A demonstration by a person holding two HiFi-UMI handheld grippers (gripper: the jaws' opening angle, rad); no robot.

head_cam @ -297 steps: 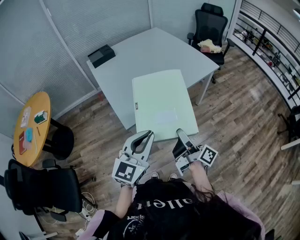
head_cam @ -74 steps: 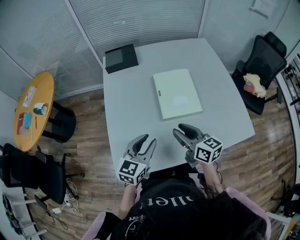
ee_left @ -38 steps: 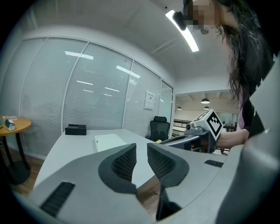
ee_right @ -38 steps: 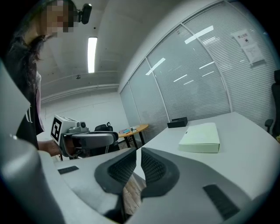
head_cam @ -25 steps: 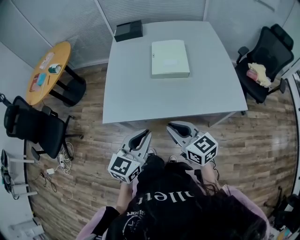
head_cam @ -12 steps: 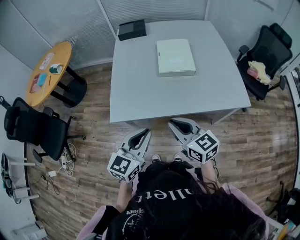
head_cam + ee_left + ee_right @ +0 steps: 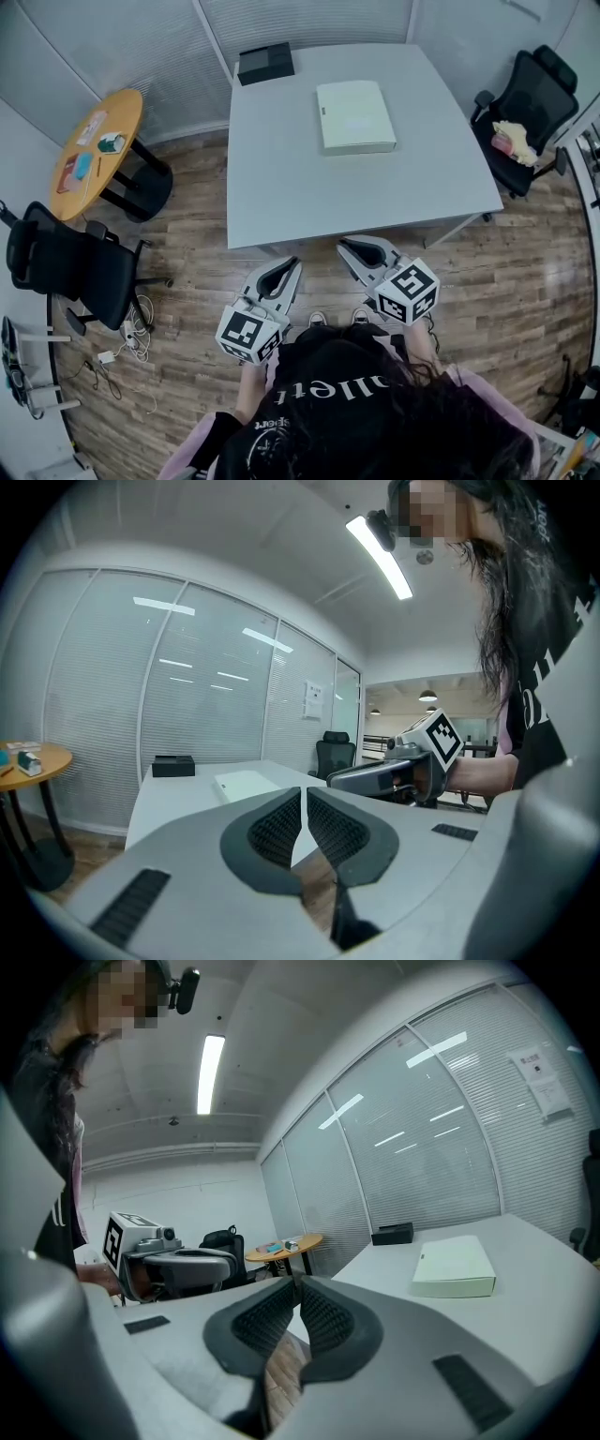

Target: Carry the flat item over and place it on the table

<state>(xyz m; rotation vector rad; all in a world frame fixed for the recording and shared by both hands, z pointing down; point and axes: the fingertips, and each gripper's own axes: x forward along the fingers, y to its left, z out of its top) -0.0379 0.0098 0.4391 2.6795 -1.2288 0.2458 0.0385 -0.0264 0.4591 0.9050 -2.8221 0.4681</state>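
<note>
The flat pale green box point(image 7: 355, 115) lies on the grey table point(image 7: 291, 178), towards its far side; it also shows as the box point(image 7: 456, 1267) in the right gripper view and the box point(image 7: 242, 785) in the left gripper view. My left gripper point(image 7: 292, 265) is shut and empty, held over the wood floor short of the table's near edge. My right gripper point(image 7: 345, 248) is shut and empty too, just at the near edge. In the gripper views the left gripper point(image 7: 304, 797) and right gripper point(image 7: 297, 1286) have their tips together with nothing between them.
A black box point(image 7: 264, 63) sits at the table's far left corner. A round orange side table point(image 7: 94, 141) with small items stands at the left, a black chair point(image 7: 66, 267) near it. Another black chair point(image 7: 530, 103) with a yellow cloth stands at the right.
The view has shifted a little; the table and box now sit slightly farther right and lower. Both grippers stay shut and low before the person, away from the box.
</note>
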